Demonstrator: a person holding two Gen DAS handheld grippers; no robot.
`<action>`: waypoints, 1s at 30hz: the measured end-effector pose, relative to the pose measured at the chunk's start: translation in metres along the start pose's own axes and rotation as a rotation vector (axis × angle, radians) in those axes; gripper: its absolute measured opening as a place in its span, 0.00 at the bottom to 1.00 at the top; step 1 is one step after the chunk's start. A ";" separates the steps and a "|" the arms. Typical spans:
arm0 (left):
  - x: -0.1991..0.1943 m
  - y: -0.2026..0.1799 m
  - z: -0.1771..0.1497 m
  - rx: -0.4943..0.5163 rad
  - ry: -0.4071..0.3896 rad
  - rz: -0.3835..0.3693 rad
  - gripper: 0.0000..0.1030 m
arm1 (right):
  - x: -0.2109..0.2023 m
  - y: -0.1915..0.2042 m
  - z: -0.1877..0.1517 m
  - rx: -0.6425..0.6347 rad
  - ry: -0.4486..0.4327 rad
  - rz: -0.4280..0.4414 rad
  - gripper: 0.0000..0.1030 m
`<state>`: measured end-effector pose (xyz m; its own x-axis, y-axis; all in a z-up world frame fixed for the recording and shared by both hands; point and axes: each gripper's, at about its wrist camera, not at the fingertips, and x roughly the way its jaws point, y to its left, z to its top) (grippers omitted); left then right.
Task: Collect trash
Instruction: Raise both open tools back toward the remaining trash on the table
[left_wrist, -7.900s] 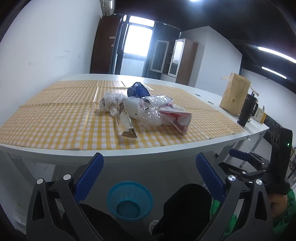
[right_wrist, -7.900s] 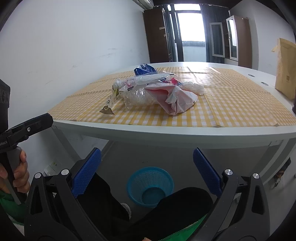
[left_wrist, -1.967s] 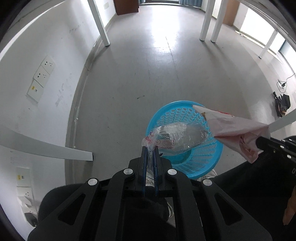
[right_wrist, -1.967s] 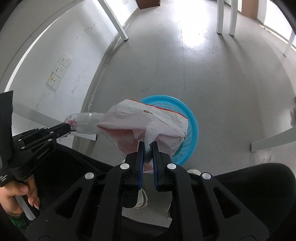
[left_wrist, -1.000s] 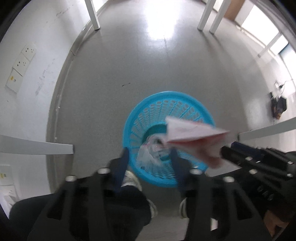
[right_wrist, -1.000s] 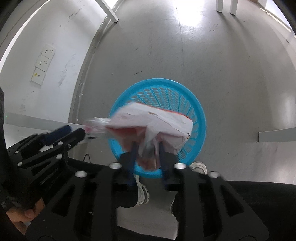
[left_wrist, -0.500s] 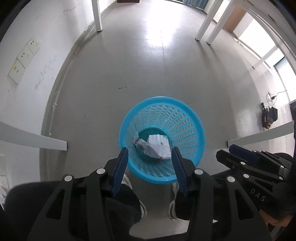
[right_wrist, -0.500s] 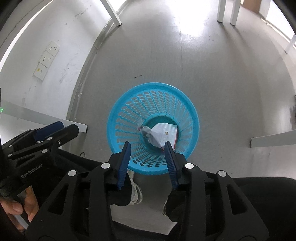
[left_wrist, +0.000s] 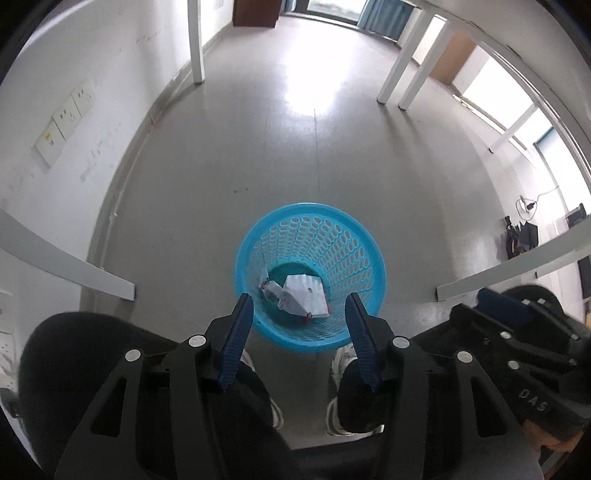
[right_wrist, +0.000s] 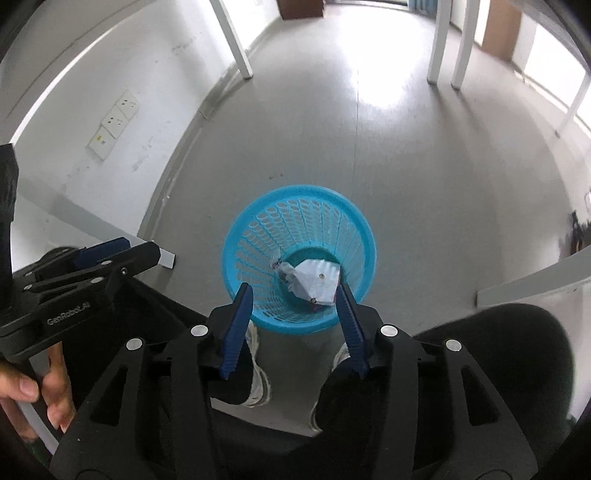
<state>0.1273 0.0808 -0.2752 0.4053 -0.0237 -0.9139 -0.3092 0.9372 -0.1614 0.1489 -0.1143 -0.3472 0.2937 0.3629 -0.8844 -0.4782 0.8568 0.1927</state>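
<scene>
Both grippers point down over the blue basket (left_wrist: 310, 273) on the floor. The left gripper (left_wrist: 301, 306) has its jaws opening, nothing between them. In the basket's bottom lie 2 pieces of trash: a clear plastic wrapper (left_wrist: 269, 288) beside a white and pink bag (left_wrist: 306, 297). The right gripper (right_wrist: 293, 299) is likewise opening, jaws empty, above the person's shoes (right_wrist: 258, 391).

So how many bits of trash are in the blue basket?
2 that show. A crumpled clear plastic wrapper lies at the bottom of the blue basket, and a white and pink bag lies against it. More could hide underneath.
</scene>
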 end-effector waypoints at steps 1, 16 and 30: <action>-0.009 -0.003 -0.004 0.016 -0.017 0.007 0.53 | -0.008 0.001 -0.002 -0.006 -0.012 0.001 0.47; -0.130 -0.007 -0.045 0.069 -0.262 -0.007 0.89 | -0.134 0.009 -0.032 -0.111 -0.305 -0.006 0.58; -0.227 -0.020 -0.040 0.114 -0.524 -0.027 0.94 | -0.251 0.009 -0.025 -0.133 -0.572 0.020 0.79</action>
<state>0.0074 0.0535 -0.0793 0.7961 0.1009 -0.5968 -0.2091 0.9711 -0.1147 0.0506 -0.2068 -0.1343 0.6659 0.5499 -0.5042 -0.5771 0.8079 0.1191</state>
